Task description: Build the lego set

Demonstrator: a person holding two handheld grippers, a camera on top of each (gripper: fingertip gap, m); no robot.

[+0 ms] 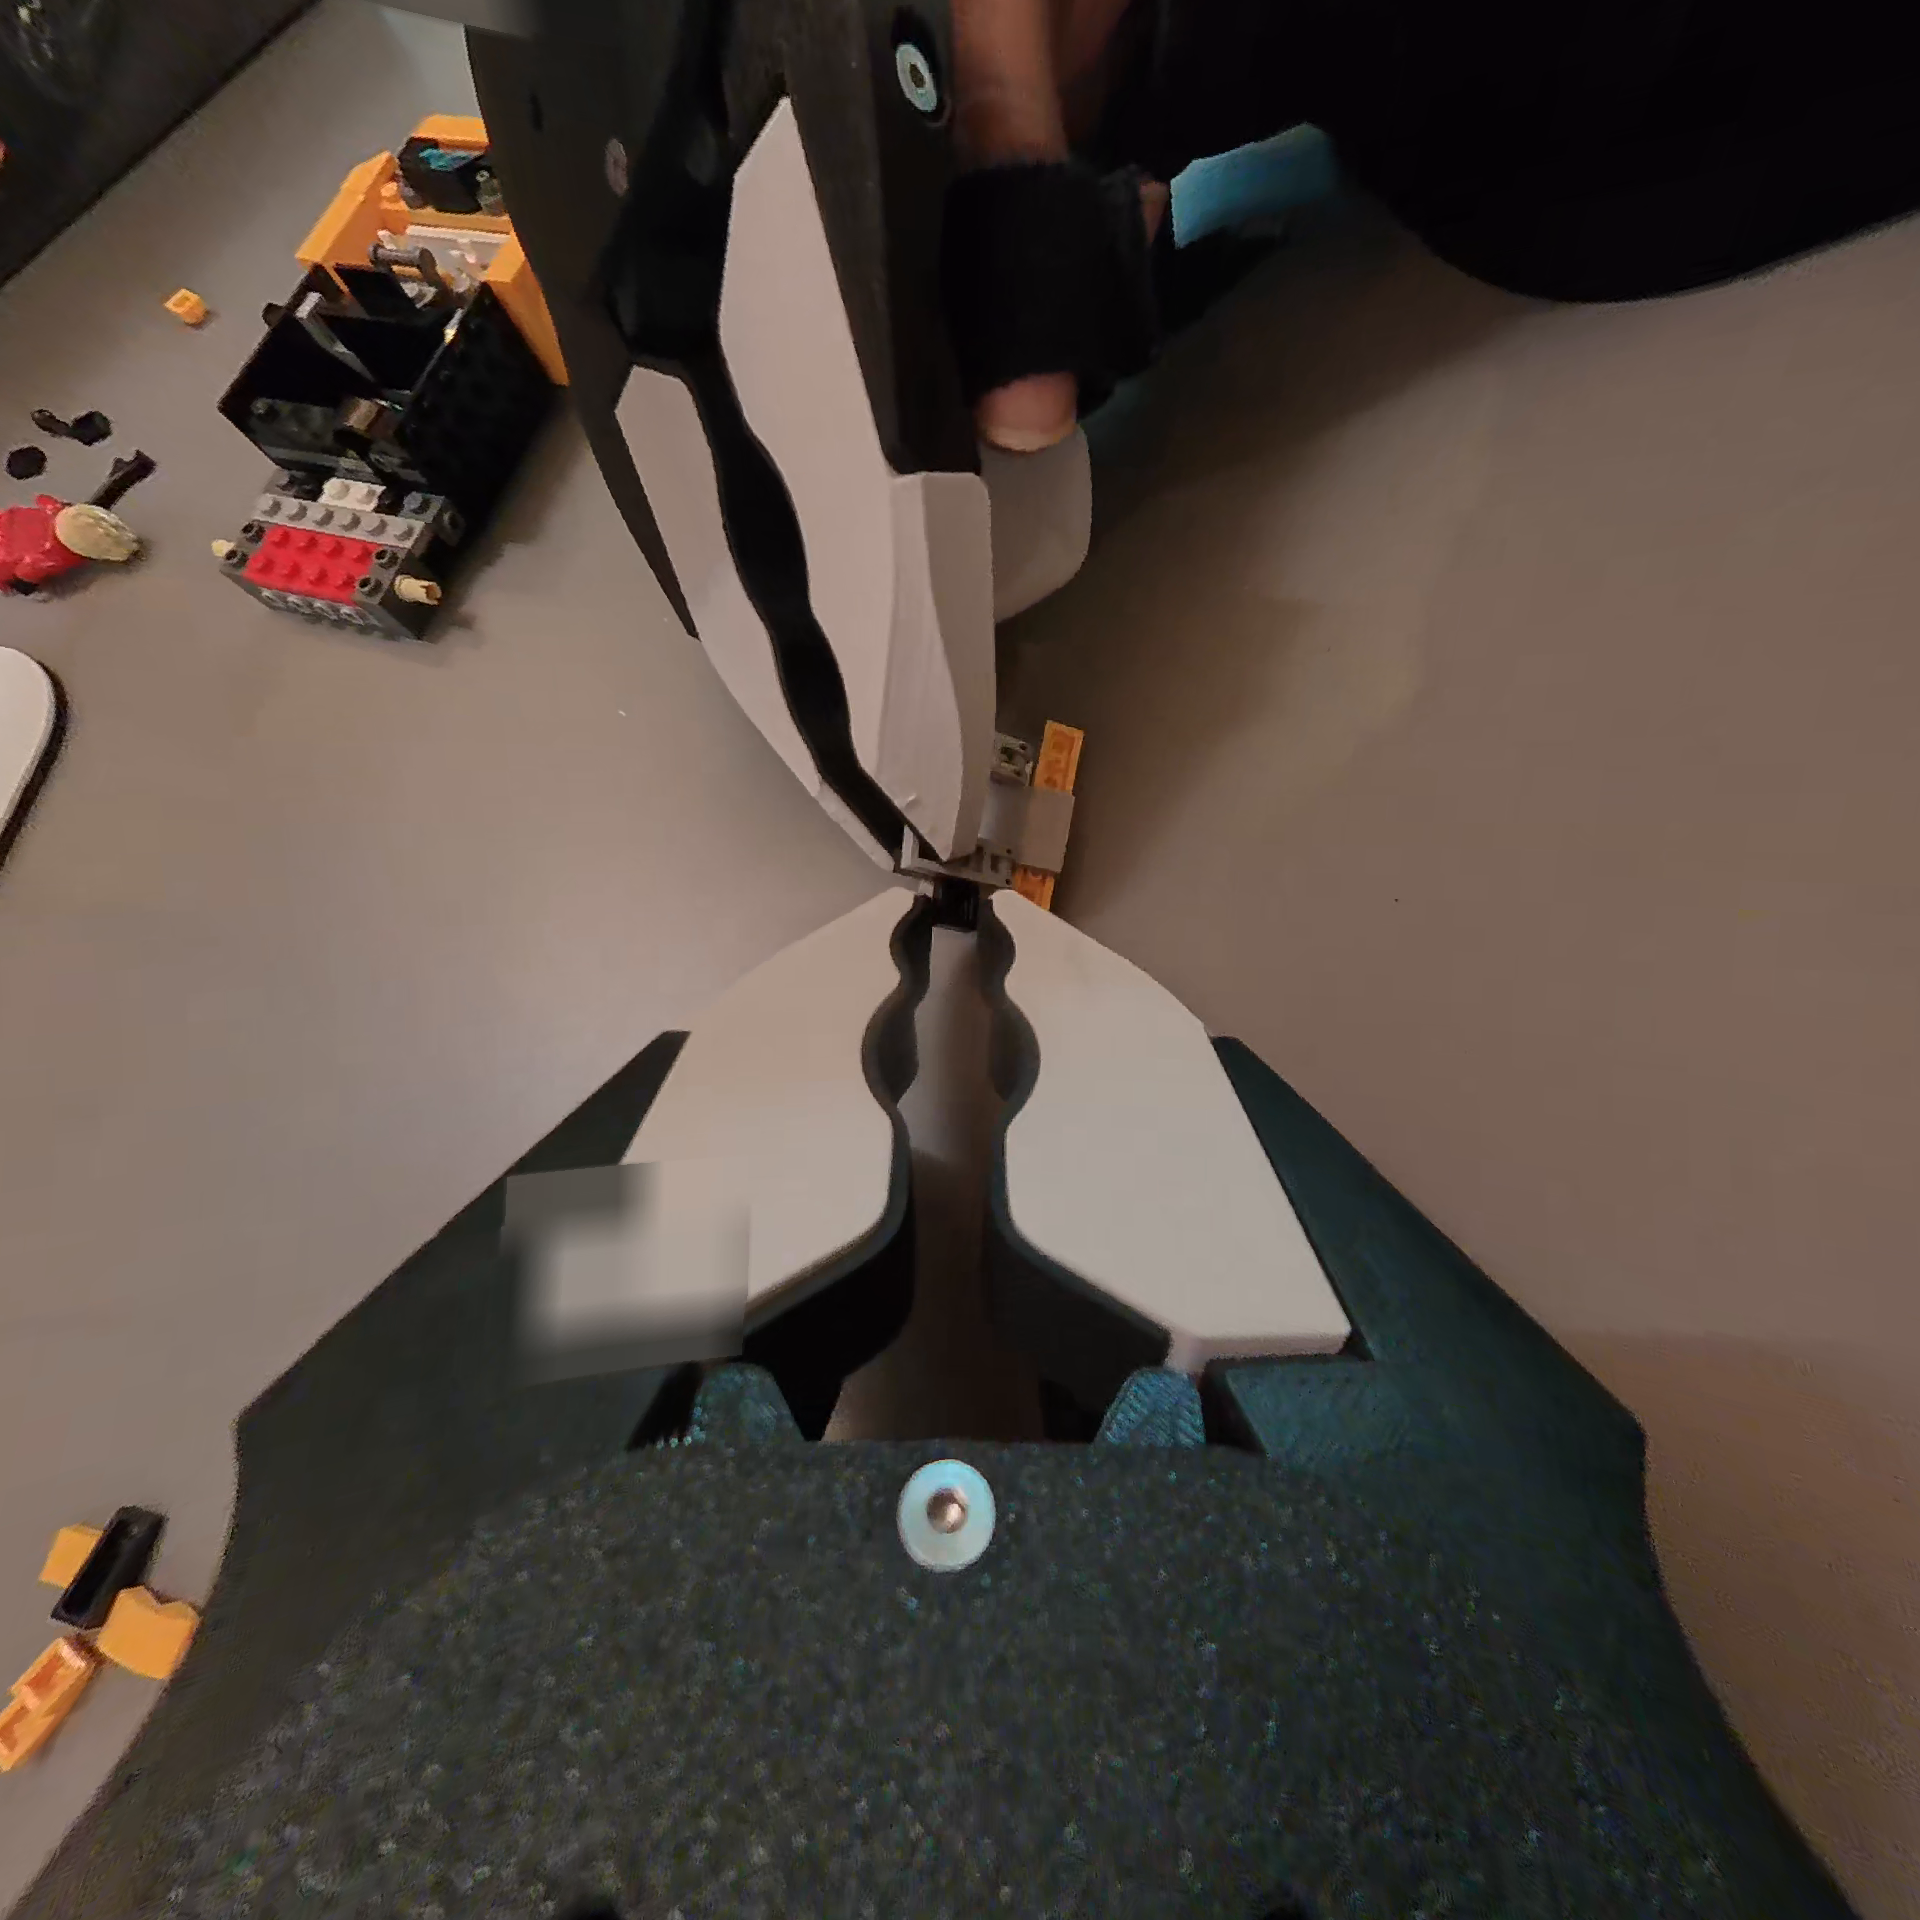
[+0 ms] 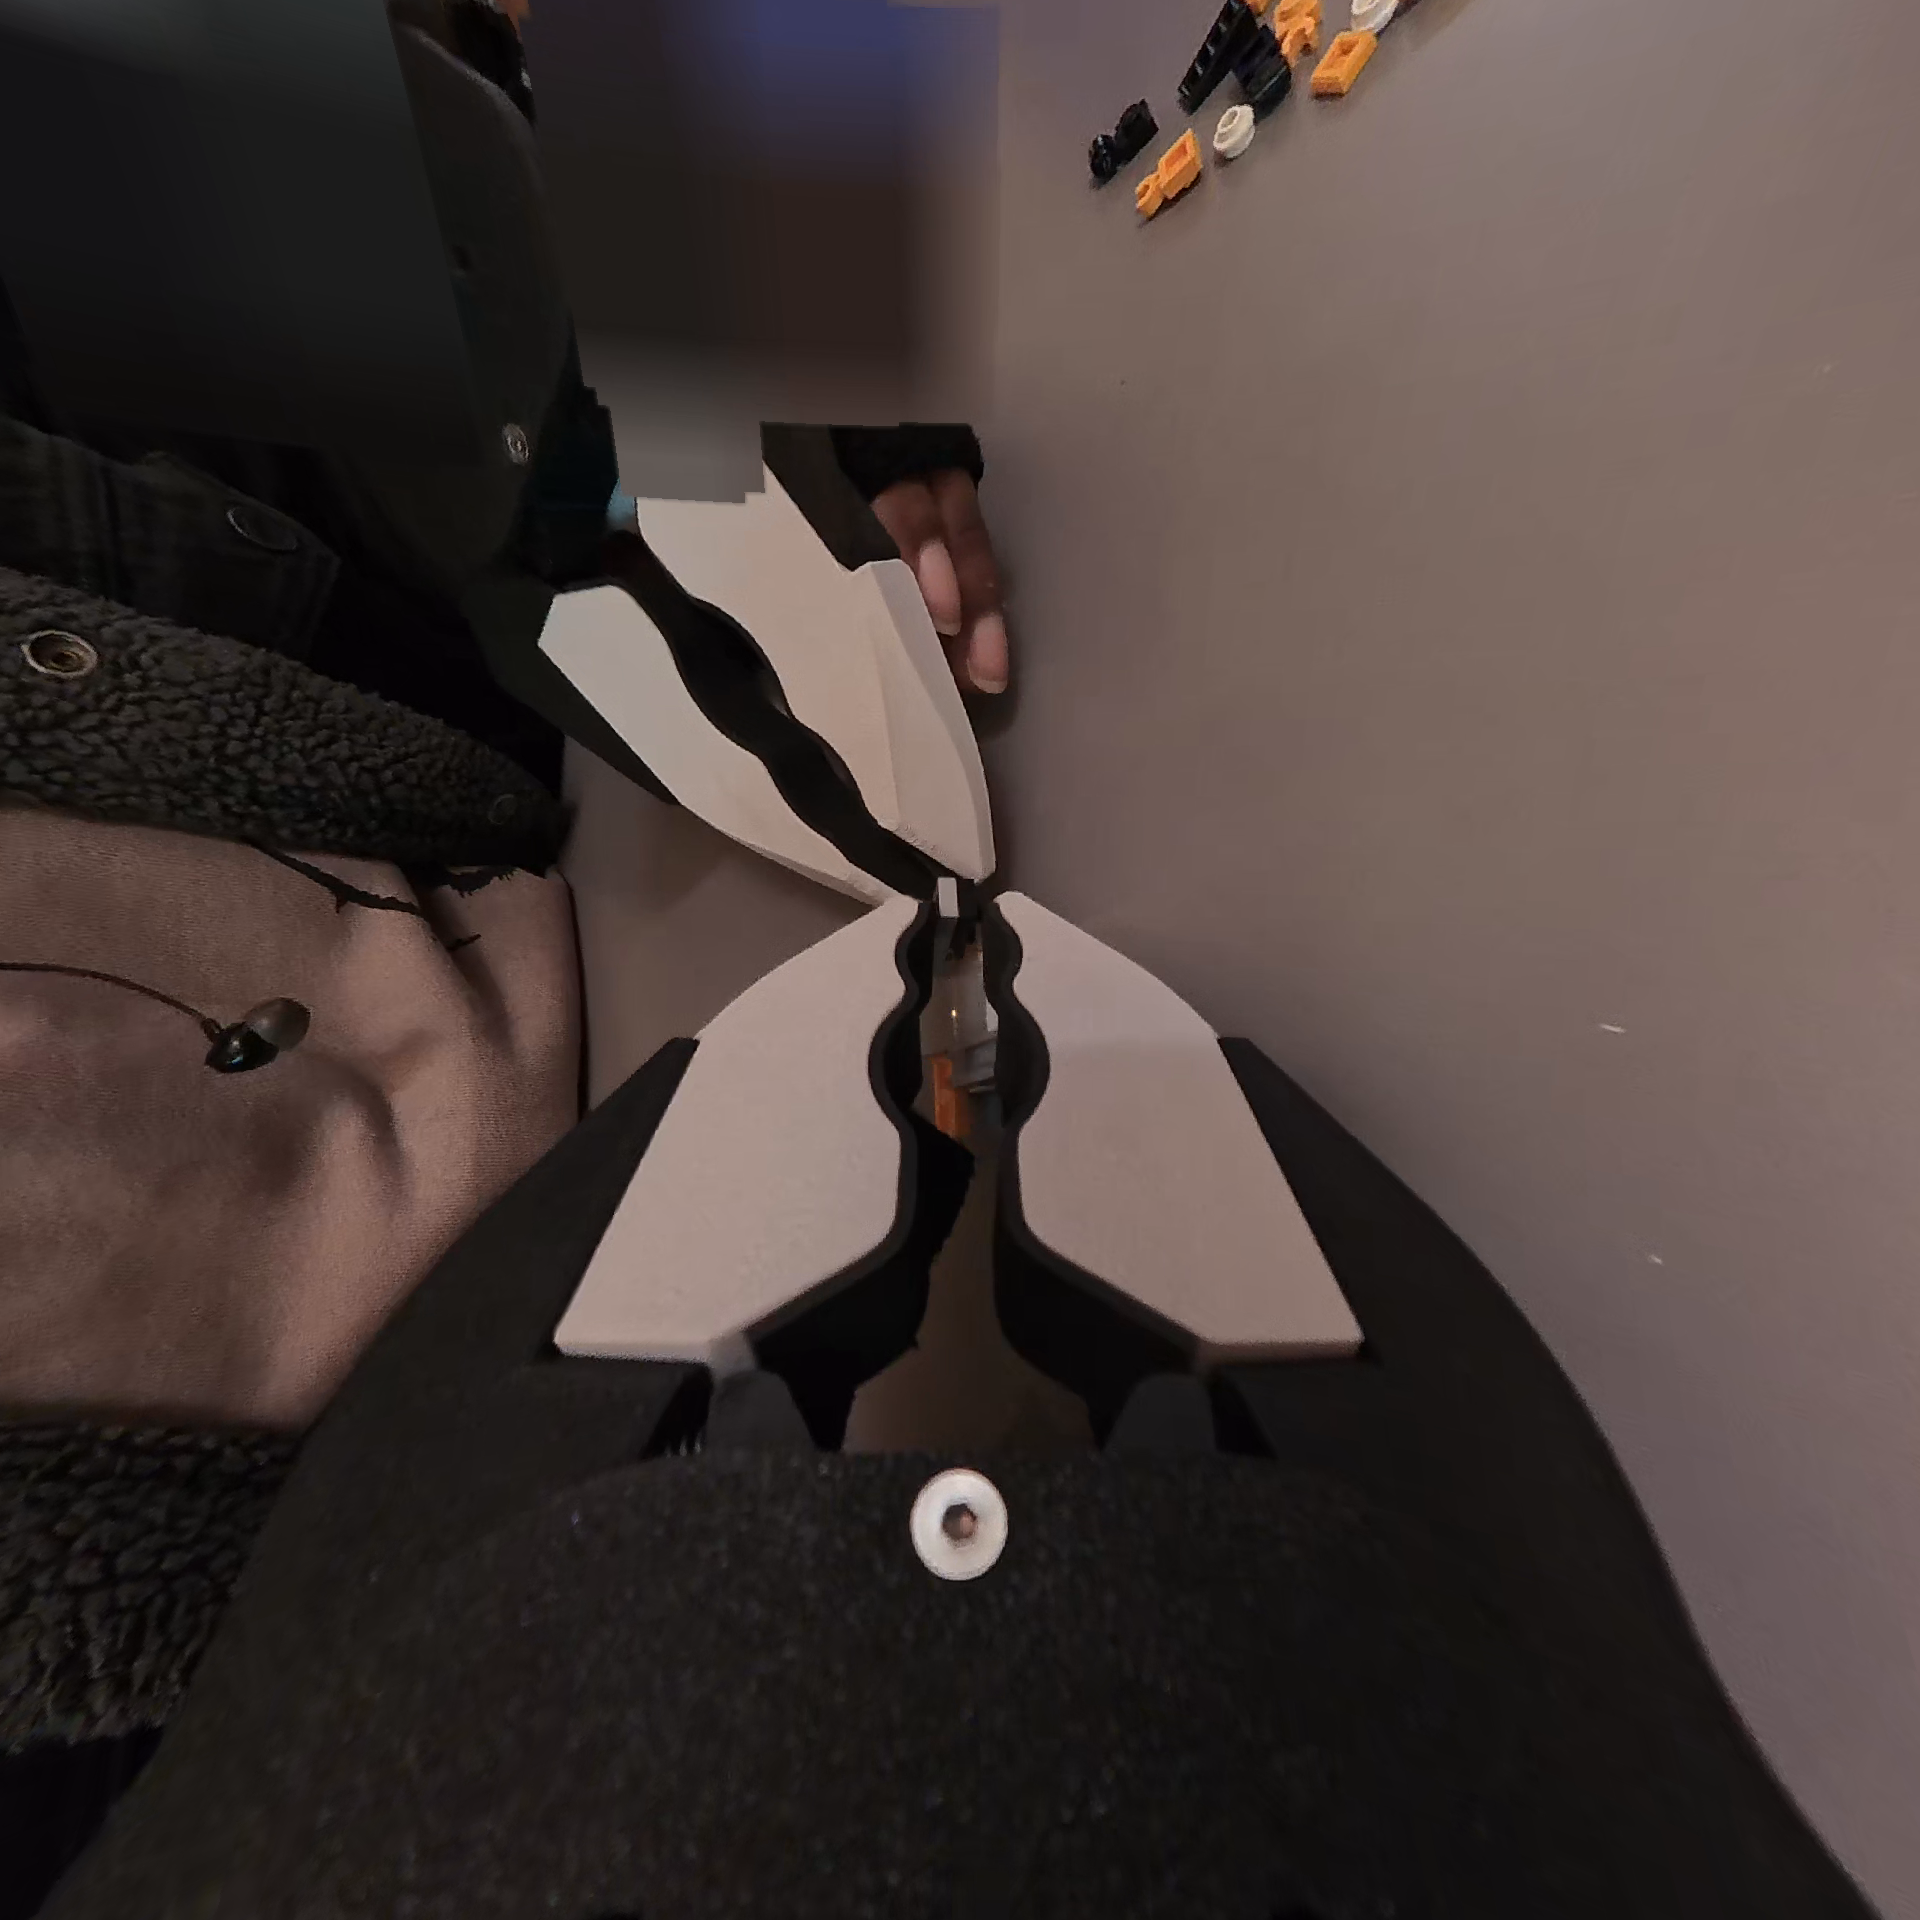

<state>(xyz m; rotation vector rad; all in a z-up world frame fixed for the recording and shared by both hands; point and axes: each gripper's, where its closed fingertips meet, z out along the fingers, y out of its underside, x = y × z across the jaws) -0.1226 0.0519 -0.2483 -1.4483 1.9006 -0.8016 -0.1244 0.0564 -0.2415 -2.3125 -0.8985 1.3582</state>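
Here, two grippers meet tip to tip over a grey table (image 1: 1455, 727), both pinching one small lego assembly.

The left gripper (image 1: 951, 909) is clenched on a small black piece (image 1: 956, 906) at the near end of the grey-and-orange assembly (image 1: 1029, 821); the right gripper (image 1: 920, 857) comes down from above, its tips closed on the same assembly's grey part. In the right wrist view the right gripper (image 2: 951, 925) holds the assembly (image 2: 956, 1049) between its pads, with the left gripper's tips touching its end. Off to the left stands the partly built orange-and-black model (image 1: 405, 395); its open black box section holds a few small parts I cannot make out. Loose orange and black pieces (image 1: 94, 1600) lie nearby, and more loose pieces (image 2: 1236, 94) are scattered farther off.
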